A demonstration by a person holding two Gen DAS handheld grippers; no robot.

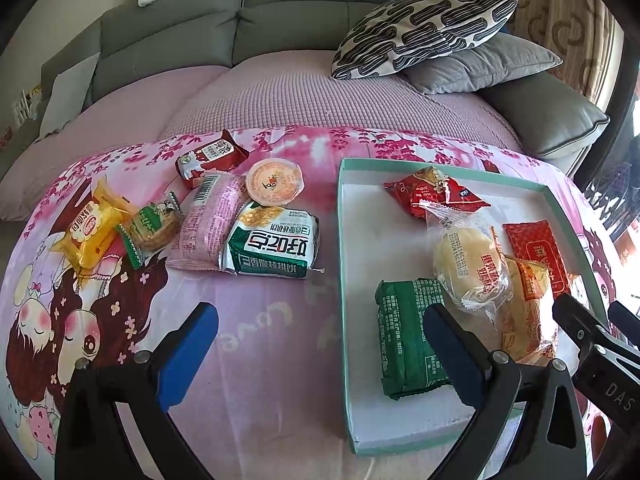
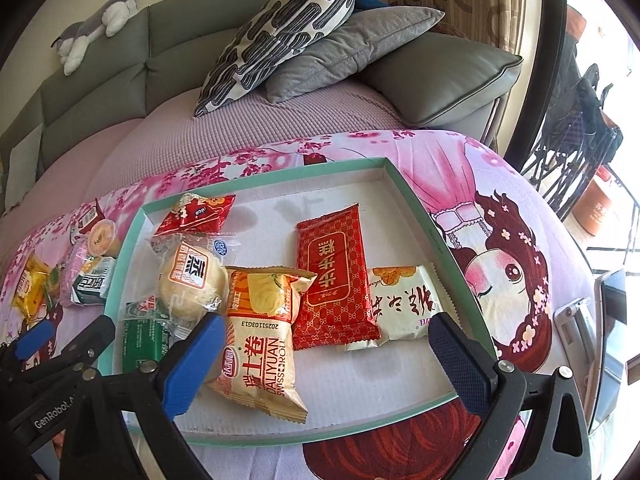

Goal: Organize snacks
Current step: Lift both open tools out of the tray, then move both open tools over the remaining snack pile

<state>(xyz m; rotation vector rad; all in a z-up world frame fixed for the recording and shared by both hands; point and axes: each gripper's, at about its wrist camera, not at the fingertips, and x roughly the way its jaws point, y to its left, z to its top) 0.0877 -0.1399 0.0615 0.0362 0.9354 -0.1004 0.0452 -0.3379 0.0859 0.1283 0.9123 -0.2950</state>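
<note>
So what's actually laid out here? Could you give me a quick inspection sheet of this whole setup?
Surface: pink cartoon-print cloth over a table in front of a sofa.
Job's things: teal-rimmed tray holds six packets, among them a Swiss roll packet and a red packet. Six snacks lie loose on the cloth left of the tray, including a jelly cup and a green-and-white packet.
Clutter: nothing seen.
Grippers: left gripper and right gripper both open, holding nothing.
Cables: nothing seen.
Surroundings: grey sofa, patterned cushion, plush toy.
</note>
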